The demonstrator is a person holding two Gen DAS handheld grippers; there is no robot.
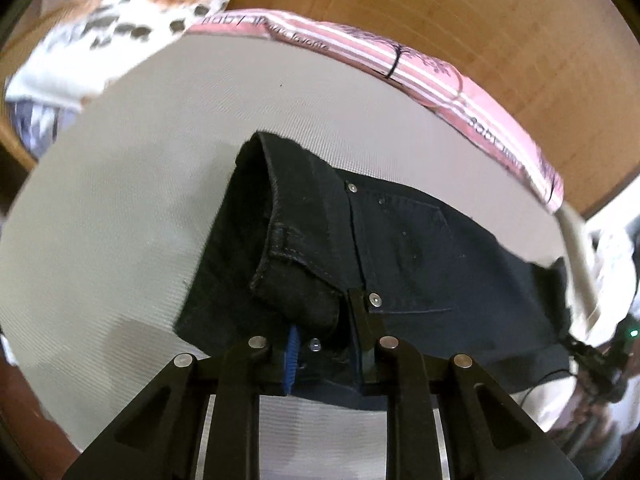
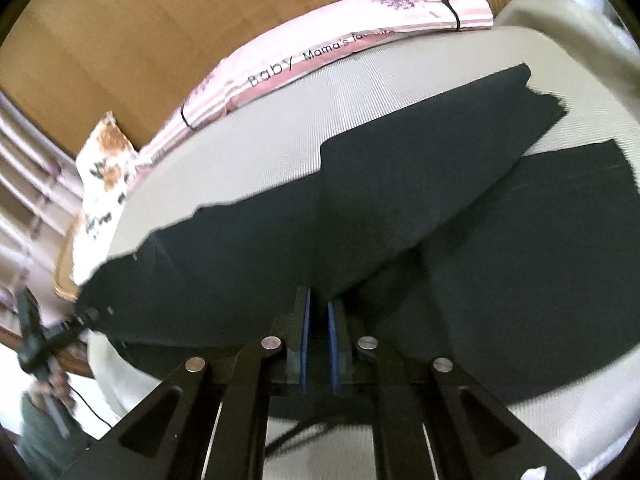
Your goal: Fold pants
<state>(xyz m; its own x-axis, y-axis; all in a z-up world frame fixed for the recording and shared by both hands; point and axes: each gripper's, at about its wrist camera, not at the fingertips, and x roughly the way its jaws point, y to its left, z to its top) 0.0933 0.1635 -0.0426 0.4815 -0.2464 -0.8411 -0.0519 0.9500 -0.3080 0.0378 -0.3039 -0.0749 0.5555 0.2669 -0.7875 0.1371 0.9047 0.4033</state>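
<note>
From the left wrist view, the left tongs [image 1: 328,344] grip the waistband of the black pants [image 1: 400,248], with denim bunched between the blue pad and the other finger. The waist end is lifted and curled over itself, showing rivets, a belt loop and a pocket seam. The pants lie on the pale grey mattress [image 1: 140,160], well short of the pink striped pillow [image 1: 440,64] along the mattress's far edge. A floral cushion [image 1: 132,12] sits past the mattress's far left corner.

From the right wrist view, the right tongs [image 2: 319,320] are narrow, with a slim gap between the blue pads; dark cloth lies right at their tips, but whether they pinch it cannot be told. One leg of the pants [image 2: 420,152] stretches across the mattress [image 2: 260,140] towards the pillow [image 2: 340,36], crossing over the other leg, which lies flatter nearer the camera.

The fold seems to be at an early stage: the legs are not yet aligned, and no tidy fold shows. Lengthwise and crosswise folding appear left to do.
</note>
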